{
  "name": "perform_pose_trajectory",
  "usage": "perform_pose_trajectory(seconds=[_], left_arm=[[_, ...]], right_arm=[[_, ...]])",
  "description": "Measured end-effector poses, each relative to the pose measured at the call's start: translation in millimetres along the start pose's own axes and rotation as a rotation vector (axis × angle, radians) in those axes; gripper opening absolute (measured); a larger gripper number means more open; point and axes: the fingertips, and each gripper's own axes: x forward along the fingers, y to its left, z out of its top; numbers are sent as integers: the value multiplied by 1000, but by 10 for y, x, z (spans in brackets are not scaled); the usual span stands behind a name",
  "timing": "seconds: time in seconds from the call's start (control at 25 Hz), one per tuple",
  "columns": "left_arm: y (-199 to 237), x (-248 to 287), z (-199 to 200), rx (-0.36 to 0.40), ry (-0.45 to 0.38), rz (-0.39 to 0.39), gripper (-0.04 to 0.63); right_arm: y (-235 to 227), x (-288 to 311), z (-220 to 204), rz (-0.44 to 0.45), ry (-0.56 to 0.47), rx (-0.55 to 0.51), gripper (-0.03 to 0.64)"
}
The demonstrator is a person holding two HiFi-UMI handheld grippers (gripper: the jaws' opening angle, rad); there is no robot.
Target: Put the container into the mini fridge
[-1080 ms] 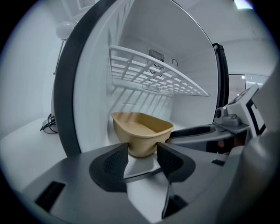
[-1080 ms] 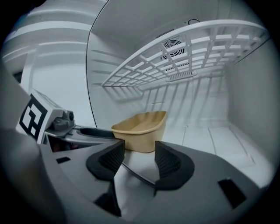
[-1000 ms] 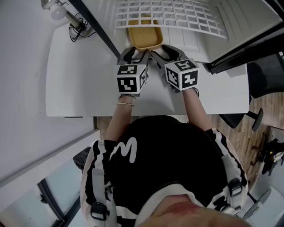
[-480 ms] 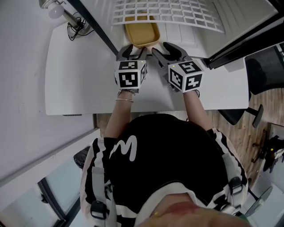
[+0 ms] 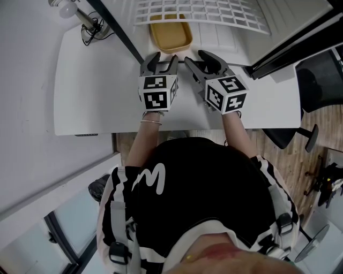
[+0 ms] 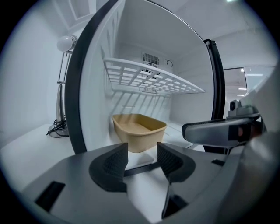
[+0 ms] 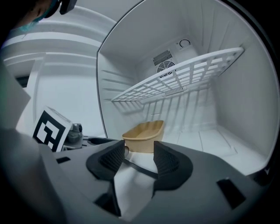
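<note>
The tan open container [image 5: 170,36] stands on the floor of the mini fridge, under the white wire shelf [image 5: 198,13]. The left gripper view shows the container [image 6: 140,131] just past the fridge's door frame, and in the right gripper view the container [image 7: 143,136] sits a short way ahead. My left gripper [image 5: 159,58] and right gripper [image 5: 197,56] hover side by side over the table at the fridge's mouth. Both point at the container, a small gap short of it. The left gripper [image 6: 142,153] and the right gripper [image 7: 139,153] are open with nothing between their jaws.
The fridge sits on a white table [image 5: 96,91]. A lamp [image 5: 69,9] with cables stands at the table's back left. The open fridge door [image 5: 289,48] swings out to the right. An office chair [image 5: 321,91] stands on the wooden floor beyond the table's right end.
The gap between the jaw tips and the container has grown: the container now sits deeper under the shelf and free of both grippers. The right gripper has risen slightly.
</note>
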Motion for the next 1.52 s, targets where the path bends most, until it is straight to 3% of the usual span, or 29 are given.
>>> perform_pose_trajectory(seconds=[1.2,1.52], left_arm=[[-682,-911,-207,-16,-136,10,210],[-855,-1183,-213,-11,-179,0,210]], right_arm=[[443,-872,-228,50,-91,-54,193],[589,-1137,-256,58,-121,-65,146]])
